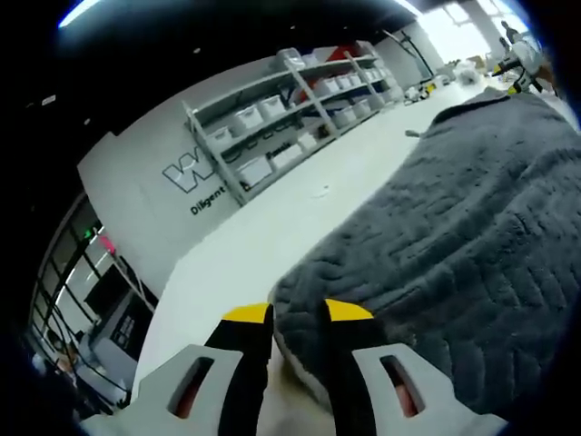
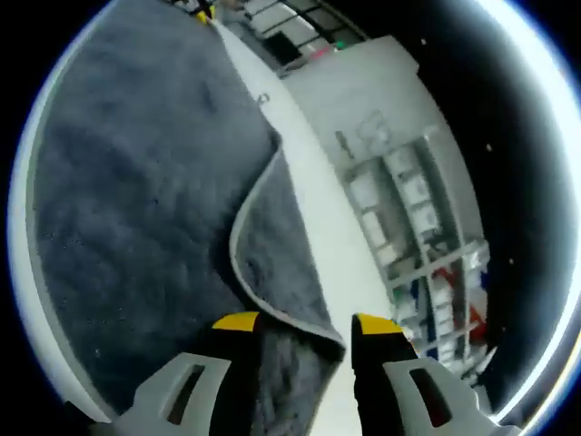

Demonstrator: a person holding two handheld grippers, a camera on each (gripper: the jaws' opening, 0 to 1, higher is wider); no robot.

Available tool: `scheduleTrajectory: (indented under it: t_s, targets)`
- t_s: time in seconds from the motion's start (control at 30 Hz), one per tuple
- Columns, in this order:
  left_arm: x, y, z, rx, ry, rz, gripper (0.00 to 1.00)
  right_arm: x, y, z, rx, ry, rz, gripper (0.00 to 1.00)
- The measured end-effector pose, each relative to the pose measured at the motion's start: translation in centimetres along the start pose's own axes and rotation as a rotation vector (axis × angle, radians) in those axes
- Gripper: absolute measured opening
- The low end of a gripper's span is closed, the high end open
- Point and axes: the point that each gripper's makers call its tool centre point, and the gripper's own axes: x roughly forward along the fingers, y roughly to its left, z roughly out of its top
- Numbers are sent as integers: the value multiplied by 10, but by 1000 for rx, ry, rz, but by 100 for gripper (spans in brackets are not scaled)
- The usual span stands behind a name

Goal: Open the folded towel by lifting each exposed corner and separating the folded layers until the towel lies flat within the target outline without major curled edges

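Grey towel [image 1: 454, 236] spread over white table [image 1: 263, 245], judged mostly opened but not flat, both corners clamped: left gripper [image 1: 300, 318] pinching an edge, right gripper [image 2: 295, 327] gripping a corner; right gripper view adds a curled flap [image 2: 272, 236], left gripper view shelving [image 1: 290, 100]

In the left gripper view, the left hand-held gripper [image 1: 299, 313] rises from six o'clock as two black fingers capped with bright yellow tips, each seated in a pale grey moulded body with a slanted oblong slot that shows a reddish inside. In the right gripper view, the right hand-held gripper [image 2: 305, 325] has the same build at six o'clock: black fingers, yellow tip caps, and light grey shoulders cut with narrow slanted slots, the shoulders flaring outward toward five and seven o'clock.
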Motion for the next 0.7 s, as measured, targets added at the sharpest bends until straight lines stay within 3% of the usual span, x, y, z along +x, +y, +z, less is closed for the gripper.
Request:
scheduleTrajectory:
  t_s: [0.2, 0.3, 0.37, 0.43, 0.5, 0.53, 0.7]
  targets:
    - [-1, 0, 0, -6, -11, -2, 20, 18, 5, 3, -96, 28, 12, 20]
    - [-1, -1, 0, -8, -13, -4, 19, 20, 5, 9, -84, 6, 29, 1]
    - [-1, -1, 0, -4, -13, -3, 18, 20, -1, 13, -61, -13, 9, 0]
    - [-2, -3, 1, 11, -9, 0, 18, 21, -13, 18, 10, -38, -12, 0]
    - [-2, -4, 1, 17, -8, 1, 18, 22, -16, 20, 28, -53, -16, 0]
    - [-3, -4, 2, 29, -7, 5, 18, 23, -25, 26, 112, -95, -31, 0]
    - [-3, -3, 2, 29, -6, 5, 17, 25, -50, 22, 401, -129, -67, 0]
